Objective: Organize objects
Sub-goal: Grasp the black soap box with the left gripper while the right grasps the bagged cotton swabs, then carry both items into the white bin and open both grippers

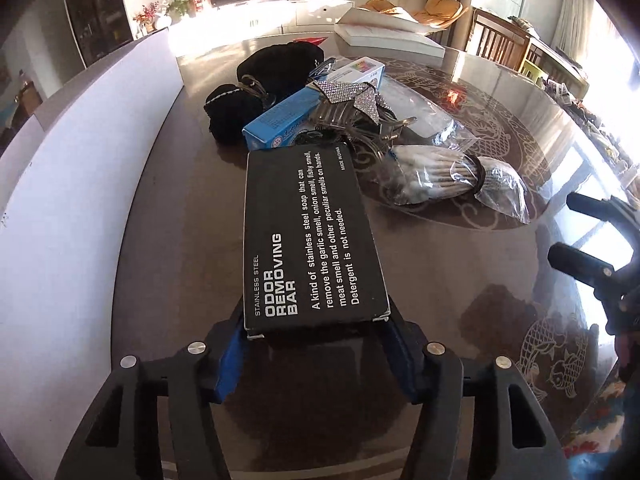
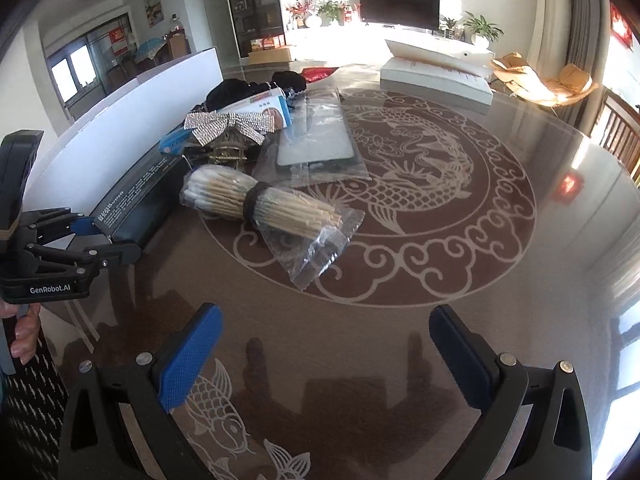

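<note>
On a glass-topped table (image 2: 460, 264) with carp patterns, a black odor-removing bar box (image 1: 308, 240) is clamped at its near end by the left gripper (image 1: 316, 324), its far end reaching to the clutter near a white bin wall (image 1: 80, 184). The right gripper (image 2: 324, 344) is held wide open and empty, short of a bagged cotton swab bundle (image 2: 264, 208). With so little of the box gripped, it could pivot or slip if swung quickly, and the blue carton (image 1: 280, 120) could be knocked.
</note>
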A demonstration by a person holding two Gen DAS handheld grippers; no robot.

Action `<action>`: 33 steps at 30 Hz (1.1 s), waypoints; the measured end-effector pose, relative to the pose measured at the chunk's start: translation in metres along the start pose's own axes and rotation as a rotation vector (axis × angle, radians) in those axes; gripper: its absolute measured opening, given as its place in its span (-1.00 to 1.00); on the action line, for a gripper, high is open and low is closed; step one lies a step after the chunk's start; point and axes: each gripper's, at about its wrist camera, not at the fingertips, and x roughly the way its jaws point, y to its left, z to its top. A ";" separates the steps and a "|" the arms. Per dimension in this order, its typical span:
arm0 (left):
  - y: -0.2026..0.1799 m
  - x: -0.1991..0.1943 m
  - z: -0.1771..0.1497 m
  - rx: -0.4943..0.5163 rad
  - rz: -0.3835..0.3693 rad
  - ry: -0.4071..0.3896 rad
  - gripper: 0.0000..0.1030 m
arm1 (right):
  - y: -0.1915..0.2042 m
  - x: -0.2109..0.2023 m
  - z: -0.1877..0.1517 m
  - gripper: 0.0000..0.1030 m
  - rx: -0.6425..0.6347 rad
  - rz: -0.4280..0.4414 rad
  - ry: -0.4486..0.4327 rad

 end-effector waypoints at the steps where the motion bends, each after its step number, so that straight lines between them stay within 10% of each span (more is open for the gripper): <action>1: 0.003 -0.002 -0.003 0.004 -0.003 0.009 0.16 | 0.004 -0.002 0.011 1.00 -0.046 0.011 -0.003; 5: 0.018 -0.013 -0.007 -0.025 -0.082 0.031 0.20 | 0.036 0.014 0.051 1.00 -0.293 0.062 0.056; 10: 0.016 -0.039 -0.004 0.006 -0.104 -0.037 0.75 | 0.062 0.053 0.068 0.99 -0.481 0.049 0.166; 14: 0.003 -0.028 0.020 0.060 -0.053 -0.030 0.75 | 0.067 0.068 0.072 0.50 -0.482 0.107 0.217; 17: 0.008 -0.007 0.035 0.044 -0.009 0.003 0.74 | 0.064 0.067 0.069 -0.29 -0.428 0.153 0.244; 19: 0.015 0.002 0.040 0.000 -0.023 0.000 0.13 | 0.059 0.060 0.063 -0.39 -0.391 0.157 0.255; 33: 0.071 -0.112 -0.020 -0.283 -0.103 -0.230 0.11 | 0.017 -0.003 0.072 -0.43 0.147 0.523 0.175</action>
